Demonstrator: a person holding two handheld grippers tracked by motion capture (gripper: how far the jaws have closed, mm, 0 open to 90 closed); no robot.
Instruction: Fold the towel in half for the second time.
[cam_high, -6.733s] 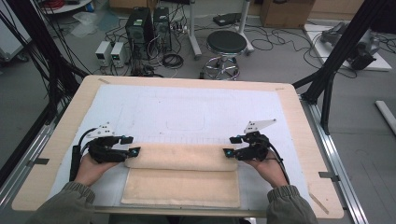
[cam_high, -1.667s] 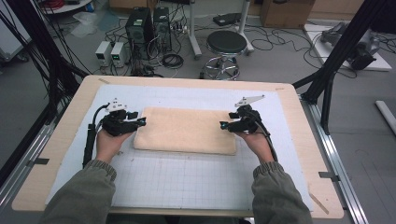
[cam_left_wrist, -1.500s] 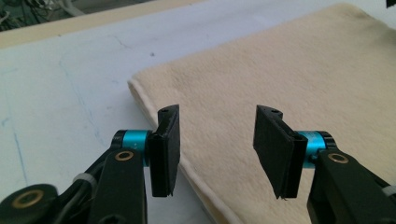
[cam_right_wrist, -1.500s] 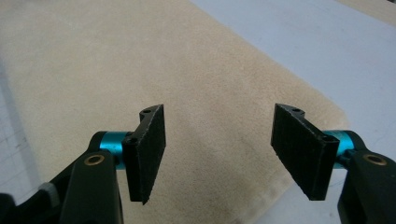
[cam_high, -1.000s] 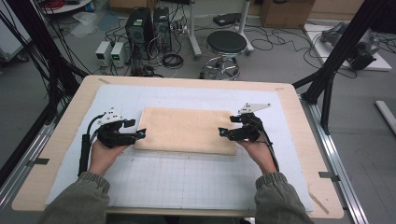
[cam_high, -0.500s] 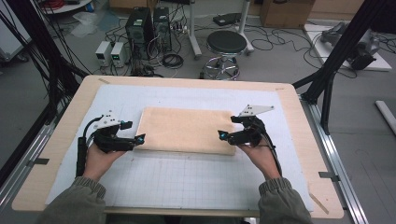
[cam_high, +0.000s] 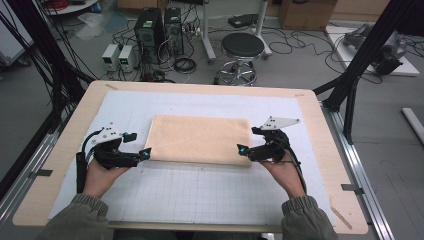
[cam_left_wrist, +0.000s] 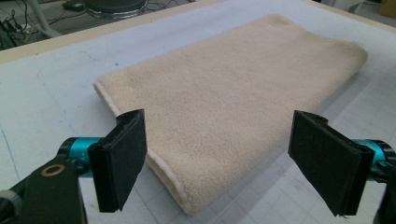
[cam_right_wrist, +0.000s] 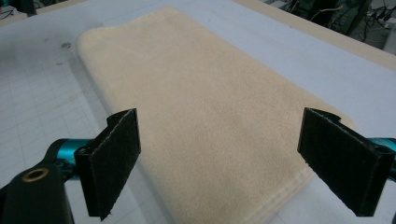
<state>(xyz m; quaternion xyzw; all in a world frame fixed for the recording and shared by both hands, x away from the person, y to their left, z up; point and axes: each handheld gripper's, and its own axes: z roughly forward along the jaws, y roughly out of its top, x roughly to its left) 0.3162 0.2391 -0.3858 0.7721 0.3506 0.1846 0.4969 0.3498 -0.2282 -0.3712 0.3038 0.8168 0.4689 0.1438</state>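
Item: folded beige towel (cam_high: 200, 139), flat at centre of tabletop (cam_high: 60, 160) | Handling: judged soft, light, limp | Hold: near corners of towel | left gripper (cam_high: 146, 152), right gripper (cam_high: 241, 149): jaws just opened, apart, nothing between, beside towel's near corners

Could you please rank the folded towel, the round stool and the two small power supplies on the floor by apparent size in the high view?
1. Folded towel, plainly largest.
2. Round stool.
3. Power supplies, each smallest; the pair look alike. All floor items sit farther from the camera.
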